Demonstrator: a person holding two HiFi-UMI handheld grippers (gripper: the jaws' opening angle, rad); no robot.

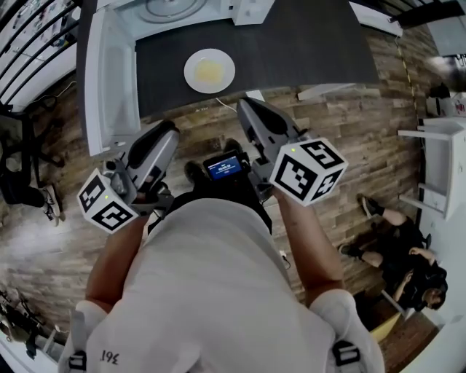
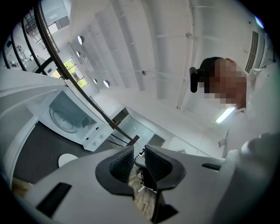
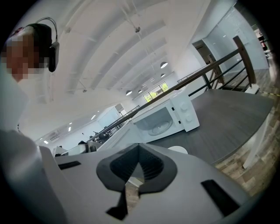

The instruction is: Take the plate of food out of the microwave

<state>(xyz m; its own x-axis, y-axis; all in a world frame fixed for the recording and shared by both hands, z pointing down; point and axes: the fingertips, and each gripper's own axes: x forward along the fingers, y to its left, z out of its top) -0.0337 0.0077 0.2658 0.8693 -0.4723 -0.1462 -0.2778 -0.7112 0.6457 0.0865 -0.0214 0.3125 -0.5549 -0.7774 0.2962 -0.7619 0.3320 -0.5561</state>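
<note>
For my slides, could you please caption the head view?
Plate of food on the table before the open microwave; left gripper open, right gripper shut.

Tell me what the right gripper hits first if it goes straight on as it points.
Probably the plate of food on the table: the shut right gripper aims at it, tilted slightly down. Height is unclear; it could pass over towards the open microwave.

You stand on a wood-plank floor (image 1: 378, 109) in front of a dark grey table (image 1: 320, 44). A black railing (image 1: 25, 51) runs along your left, and a white shelf (image 1: 440, 171) stands to your right. Overhead, the white ribbed ceiling (image 2: 144, 39) carries round lights (image 2: 80, 40) and one strip light (image 2: 225, 114). Bright windows (image 2: 70, 68) show far off behind the railing.
</note>
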